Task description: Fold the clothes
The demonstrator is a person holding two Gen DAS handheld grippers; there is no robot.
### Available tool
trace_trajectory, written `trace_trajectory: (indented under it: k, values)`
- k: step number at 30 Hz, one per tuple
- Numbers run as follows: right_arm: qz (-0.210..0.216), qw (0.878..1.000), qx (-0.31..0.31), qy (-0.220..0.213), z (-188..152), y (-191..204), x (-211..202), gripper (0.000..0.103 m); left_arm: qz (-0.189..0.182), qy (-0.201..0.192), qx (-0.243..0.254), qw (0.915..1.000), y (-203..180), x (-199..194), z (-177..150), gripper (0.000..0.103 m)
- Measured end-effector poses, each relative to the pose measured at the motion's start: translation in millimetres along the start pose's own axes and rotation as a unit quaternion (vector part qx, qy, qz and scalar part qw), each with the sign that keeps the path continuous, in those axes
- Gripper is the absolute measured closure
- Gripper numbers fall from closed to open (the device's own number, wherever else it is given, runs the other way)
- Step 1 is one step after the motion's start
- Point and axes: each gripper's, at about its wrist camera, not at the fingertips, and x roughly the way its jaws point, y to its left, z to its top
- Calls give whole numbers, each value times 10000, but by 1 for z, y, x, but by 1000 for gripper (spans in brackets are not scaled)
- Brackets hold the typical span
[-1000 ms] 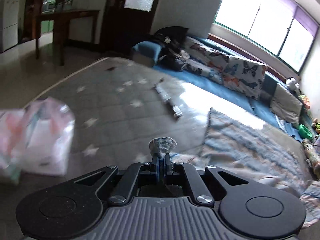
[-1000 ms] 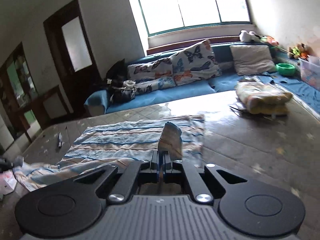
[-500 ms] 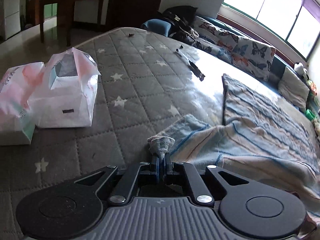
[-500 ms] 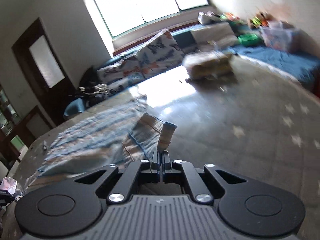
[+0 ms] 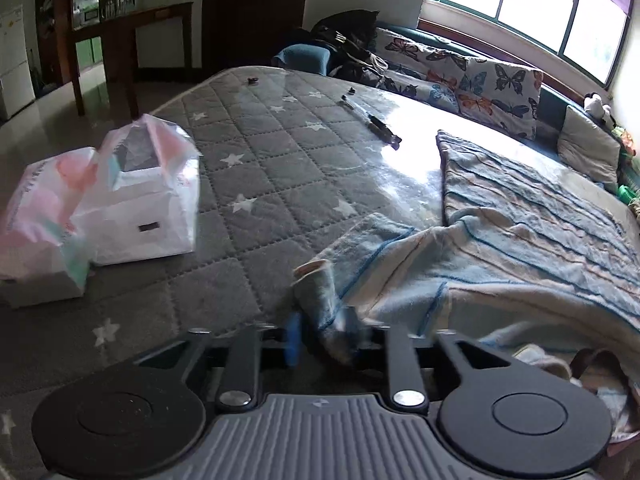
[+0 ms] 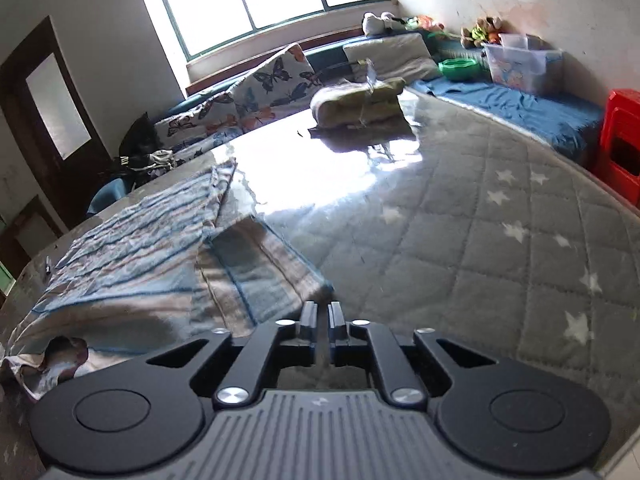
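A blue and cream striped cloth (image 5: 528, 232) lies spread on the grey star-quilted mattress (image 5: 280, 176). My left gripper (image 5: 322, 334) is open; a bunched corner of the cloth (image 5: 320, 300) lies loose between its fingers. In the right wrist view the same cloth (image 6: 132, 264) lies at the left, with a folded-over corner (image 6: 264, 268) just ahead of my right gripper (image 6: 322, 316). The right gripper's jaws stand a narrow gap apart with nothing between them.
Two white plastic bags (image 5: 132, 196) sit on the mattress at the left. A dark pen-like tool (image 5: 372, 122) lies farther back. A folded yellowish bundle (image 6: 360, 100) lies at the far side. Butterfly cushions (image 5: 472, 76) line the window; a red stool (image 6: 620, 140) stands right.
Both grippers have lowered toward the mattress and opened. The cloth corners that they held have dropped out of the jaws.
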Motion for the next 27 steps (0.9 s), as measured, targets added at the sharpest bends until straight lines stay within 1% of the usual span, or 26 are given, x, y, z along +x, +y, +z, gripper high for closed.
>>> trace_trajectory:
  k: [1,2,6,8,9,10,12,13,15,18,19,20,21,22,23,24,26,27]
  values:
    - [11,10000,-4,-1,2,1,3,71,31,-9,46,10000,0,-2,-1,64]
    - [16,10000,-6,10,4,2,9,71,60,-19,92,9999,1,-4,-3,64]
    - [39,10000,-16,57,6,4,27,71,-136,-145,325,9993,-4,-22,-9,64]
    - [16,10000,-33,36,4,5,32,79,-372,-215,549,9976,-16,-32,-14,64]
    - [-84,9999,-107,2,3,6,32,94,-494,-237,661,9963,-22,-36,-17,64]
    - [-169,9997,-165,-20,1,8,32,95,-664,-245,803,9943,-31,-40,-20,66]
    - [-223,9995,-198,-37,-1,9,30,96,-1003,-263,1087,9887,-47,-47,-27,66]
    - [-265,9994,-237,-36,-2,9,29,98,-1164,-277,1255,9849,-58,-50,-30,66]
    - [-305,9992,-260,-13,-3,9,26,98,-1450,-304,1566,9765,-77,-56,-35,66]
    - [-435,9987,-268,-9,0,11,23,95,-1779,-366,1971,9634,-107,-58,-41,65]
    - [-508,9982,-310,-42,1,13,21,92,-1828,-384,2083,9601,-115,-57,-42,64]
    - [-532,9979,-362,-84,2,15,19,91,-1882,-401,2216,9560,-125,-54,-44,64]
    - [-483,9978,-432,-125,4,19,15,91,-1878,-397,2306,9539,-132,-49,-45,64]
    - [-379,9979,-505,-154,6,24,10,90,-1875,-391,2397,9518,-138,-45,-45,63]
    - [-255,9978,-588,-158,8,30,7,88,-1936,-371,2510,9477,-144,-41,-46,61]
    - [-111,9975,-680,-141,9,36,4,85,-1961,-354,2621,9442,-148,-38,-48,59]
    - [213,9955,-926,-65,11,51,1,78,-1969,-314,2845,9377,-156,-31,-52,59]
    - [372,9937,-1056,-26,11,60,0,72,-1934,-313,2912,9364,-159,-29,-54,59]
